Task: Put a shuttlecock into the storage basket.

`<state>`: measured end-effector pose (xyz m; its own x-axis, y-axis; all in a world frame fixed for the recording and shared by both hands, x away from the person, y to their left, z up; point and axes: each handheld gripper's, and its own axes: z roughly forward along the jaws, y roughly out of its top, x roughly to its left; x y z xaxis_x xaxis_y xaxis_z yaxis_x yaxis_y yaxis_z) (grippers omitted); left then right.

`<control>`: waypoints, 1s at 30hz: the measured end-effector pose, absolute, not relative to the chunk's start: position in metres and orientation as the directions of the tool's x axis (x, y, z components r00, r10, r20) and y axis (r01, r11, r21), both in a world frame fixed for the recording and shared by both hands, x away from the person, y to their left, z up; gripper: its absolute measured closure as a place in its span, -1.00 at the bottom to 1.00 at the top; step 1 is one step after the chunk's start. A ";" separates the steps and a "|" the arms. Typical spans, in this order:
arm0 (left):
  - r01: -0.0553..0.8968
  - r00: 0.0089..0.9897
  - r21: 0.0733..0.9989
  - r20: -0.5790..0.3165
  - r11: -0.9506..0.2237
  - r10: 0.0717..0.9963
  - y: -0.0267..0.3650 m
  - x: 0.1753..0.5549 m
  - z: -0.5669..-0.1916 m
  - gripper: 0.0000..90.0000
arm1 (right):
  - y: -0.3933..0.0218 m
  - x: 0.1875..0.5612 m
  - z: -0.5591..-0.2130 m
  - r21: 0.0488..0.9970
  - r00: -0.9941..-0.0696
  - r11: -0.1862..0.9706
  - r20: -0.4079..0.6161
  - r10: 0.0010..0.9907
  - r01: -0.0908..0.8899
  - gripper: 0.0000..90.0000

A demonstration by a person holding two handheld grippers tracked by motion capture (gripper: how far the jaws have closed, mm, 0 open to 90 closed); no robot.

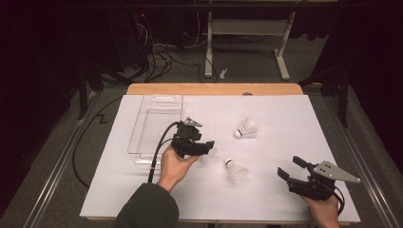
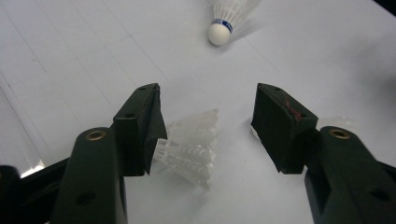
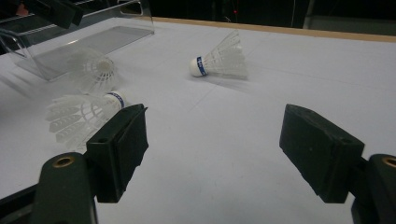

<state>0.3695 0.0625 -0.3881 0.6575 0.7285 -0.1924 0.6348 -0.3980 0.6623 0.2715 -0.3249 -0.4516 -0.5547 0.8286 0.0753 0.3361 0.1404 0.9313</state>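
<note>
Left gripper point(image 2: 205, 128), jaws spread, straddles a shuttlecock point(image 2: 191, 147) at frame centre in its own view; feather skirt sits against the left jaw, long axis approx. across the gap. Right gripper point(image 1: 294, 173), also spread, lower right, well apart.

The left hand point(image 1: 175, 164), forearm sleeved and reaching in from the bottom, holds the left gripper point(image 1: 202, 147) low over the mid surface point(image 1: 275, 118) with fingers point(image 2: 140, 126) spread wide, while the right hand point(image 1: 325, 204) holds the right gripper point(image 1: 291, 168) near the front right edge, likewise spread.
</note>
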 end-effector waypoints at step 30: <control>0.684 0.655 0.490 -0.089 -0.540 0.750 0.043 0.376 -0.400 0.02 | -0.324 0.272 -0.452 0.928 -0.565 0.157 0.067 0.822 0.338 -0.45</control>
<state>0.3764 0.0433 -0.4001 0.6553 0.7501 -0.0888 0.6844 -0.5399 0.4900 0.2716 -0.3241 -0.4521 -0.5651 0.8223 0.0667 0.3380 0.1570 0.9279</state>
